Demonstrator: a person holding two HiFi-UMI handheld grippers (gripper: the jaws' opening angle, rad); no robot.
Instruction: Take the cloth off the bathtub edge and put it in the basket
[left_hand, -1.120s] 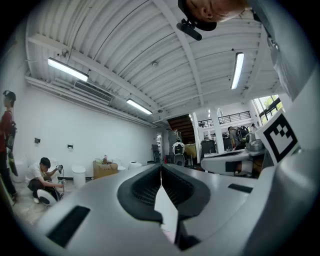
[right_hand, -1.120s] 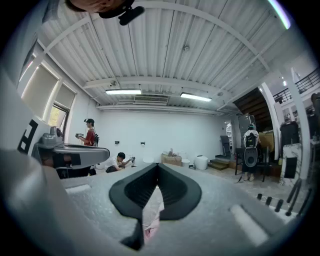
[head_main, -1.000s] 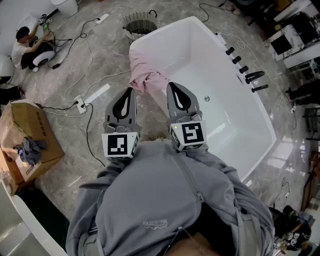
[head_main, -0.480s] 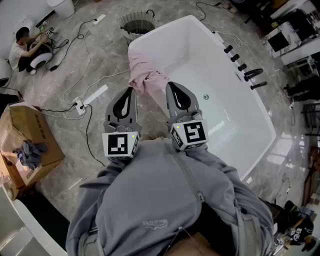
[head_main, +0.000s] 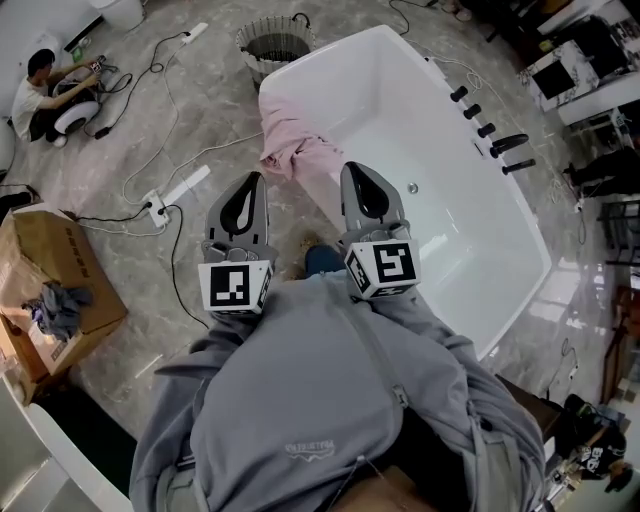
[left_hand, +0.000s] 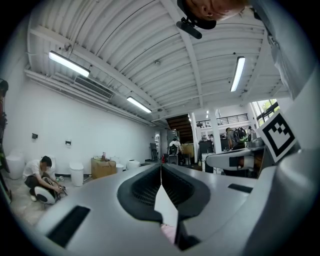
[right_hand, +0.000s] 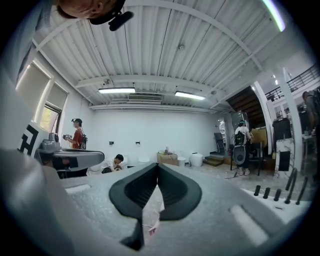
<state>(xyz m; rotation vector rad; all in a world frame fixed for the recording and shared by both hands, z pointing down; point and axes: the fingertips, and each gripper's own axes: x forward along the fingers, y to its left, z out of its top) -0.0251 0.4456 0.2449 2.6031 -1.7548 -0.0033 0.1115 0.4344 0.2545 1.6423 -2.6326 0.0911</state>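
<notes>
Cloth, pink, drapes over the bathtub edge just beyond the left gripper and right gripper, whose jaws are pressed together on nothing. Over the past second both have stayed short of it, so pickup is judged not begun; the basket stands beyond. The sweatshirt print is illegible, and the marker cubes carry only square patterns.

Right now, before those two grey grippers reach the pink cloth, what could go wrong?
The left gripper and right gripper are both shut; unopened, they might just push the pink cloth off the white bathtub's rim. White cables trail across the marble floor near the round basket: a possible trip hazard.
</notes>
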